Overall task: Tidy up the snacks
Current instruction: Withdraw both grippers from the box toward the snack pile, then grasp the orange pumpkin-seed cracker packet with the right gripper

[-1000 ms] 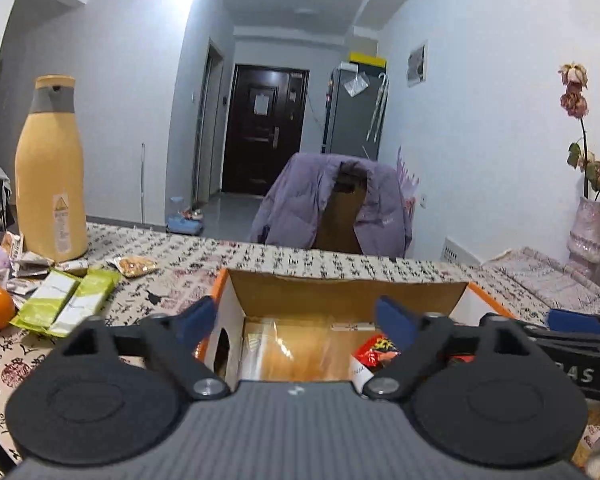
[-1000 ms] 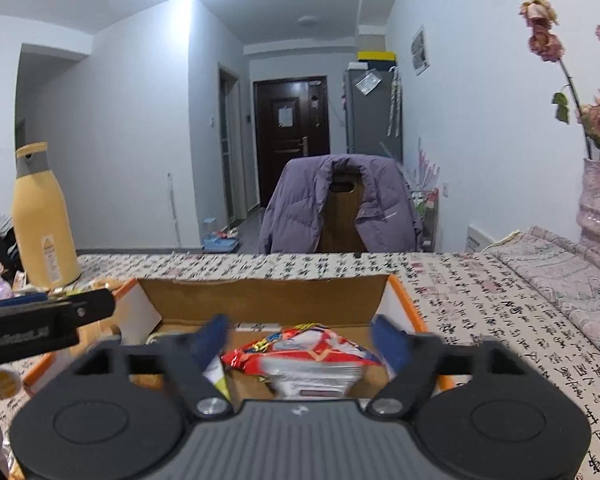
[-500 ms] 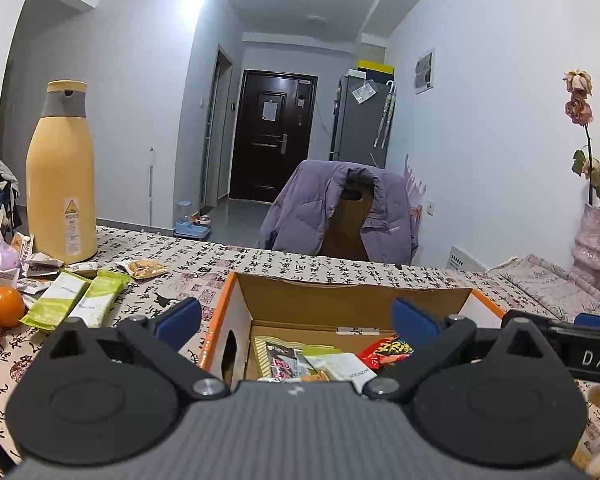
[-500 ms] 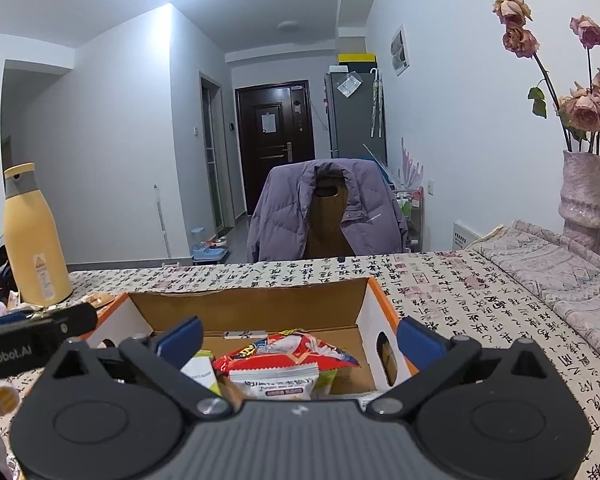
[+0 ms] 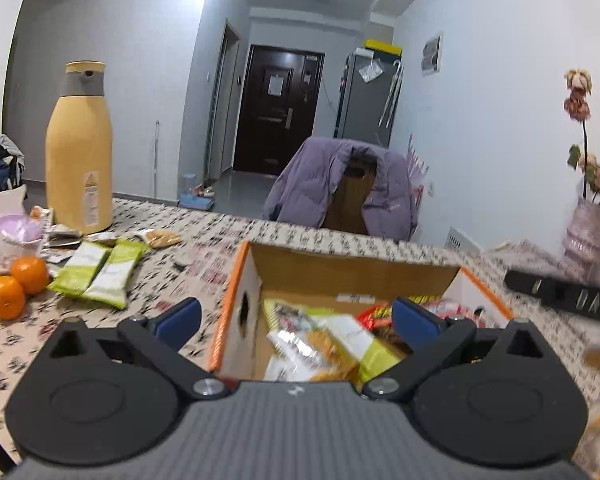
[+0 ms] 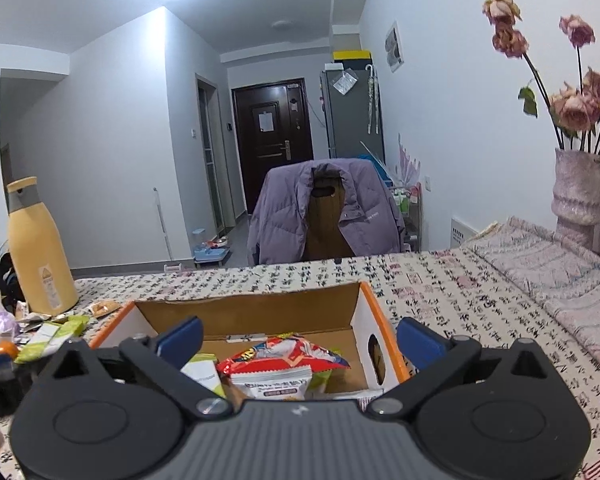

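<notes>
- Right now I see the open cardboard box with orange edges sitting on the table covered in a black-and-white calligraphy-print cloth, directly ahead of both grippers.
- Inside it lie several snack packets: a red-and-white crinkled bag on top, with a white-labelled pouch just in front of it and a lime-green and white packet at its left.
- From the left wrist view the same box shows green, yellow and red packets heaped together, somewhat blurred.
- My right gripper has its blue-padded jaws spread wide, one on each side of the box's contents, pressing on nothing.
- My left gripper is likewise spread wide and empty; its left pad is outside the box wall, its right pad over the box interior.
- Two lime-green snack packets lie side by side on the cloth, left of the box and well apart from it.
- Three oranges cluster near the table's left edge, beside small loose wrappers.
- A tall yellow flask with a grey collar stands upright behind them.
- A chair draped with a purple padded jacket stands beyond the table's far edge.
- A pale pink vase of dried roses stands at the far right on a folded patterned cloth.
</notes>
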Tool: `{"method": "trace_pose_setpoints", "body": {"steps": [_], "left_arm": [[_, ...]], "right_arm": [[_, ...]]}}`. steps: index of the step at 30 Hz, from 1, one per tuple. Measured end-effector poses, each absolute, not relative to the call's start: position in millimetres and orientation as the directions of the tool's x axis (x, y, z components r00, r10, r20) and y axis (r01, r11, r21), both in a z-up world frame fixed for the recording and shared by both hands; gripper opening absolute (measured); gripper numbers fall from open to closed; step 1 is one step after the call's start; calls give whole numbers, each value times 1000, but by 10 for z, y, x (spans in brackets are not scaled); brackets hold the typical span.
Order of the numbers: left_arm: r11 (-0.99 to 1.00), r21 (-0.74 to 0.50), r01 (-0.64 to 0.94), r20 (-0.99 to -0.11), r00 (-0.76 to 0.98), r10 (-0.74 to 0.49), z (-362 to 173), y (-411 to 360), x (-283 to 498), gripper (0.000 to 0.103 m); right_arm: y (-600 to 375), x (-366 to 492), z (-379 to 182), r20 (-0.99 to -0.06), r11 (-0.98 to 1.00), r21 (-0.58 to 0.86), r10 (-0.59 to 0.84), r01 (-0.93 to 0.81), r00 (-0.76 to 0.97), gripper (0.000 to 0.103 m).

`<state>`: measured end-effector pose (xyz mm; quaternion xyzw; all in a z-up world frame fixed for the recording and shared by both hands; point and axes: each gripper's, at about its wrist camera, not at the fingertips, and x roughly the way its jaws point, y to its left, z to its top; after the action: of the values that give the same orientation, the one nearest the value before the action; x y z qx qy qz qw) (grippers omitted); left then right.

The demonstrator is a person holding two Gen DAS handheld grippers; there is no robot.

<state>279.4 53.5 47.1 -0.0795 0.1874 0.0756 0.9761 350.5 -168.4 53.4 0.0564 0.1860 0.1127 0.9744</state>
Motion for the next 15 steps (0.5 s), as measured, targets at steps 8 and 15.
{"method": "trace_pose_setpoints", "body": {"steps": [8,15], "left_arm": [[975,-119,-186,-395,910,126,427,625,2327,103],[976,-110,-186,-447,887,118,131,648,1966,103]], "right_arm": [[-1725,3095,613,-367,964,148,262,-223,893,103],[-1721,2715,434,-425,964,124,264,-233,866,103]]}}
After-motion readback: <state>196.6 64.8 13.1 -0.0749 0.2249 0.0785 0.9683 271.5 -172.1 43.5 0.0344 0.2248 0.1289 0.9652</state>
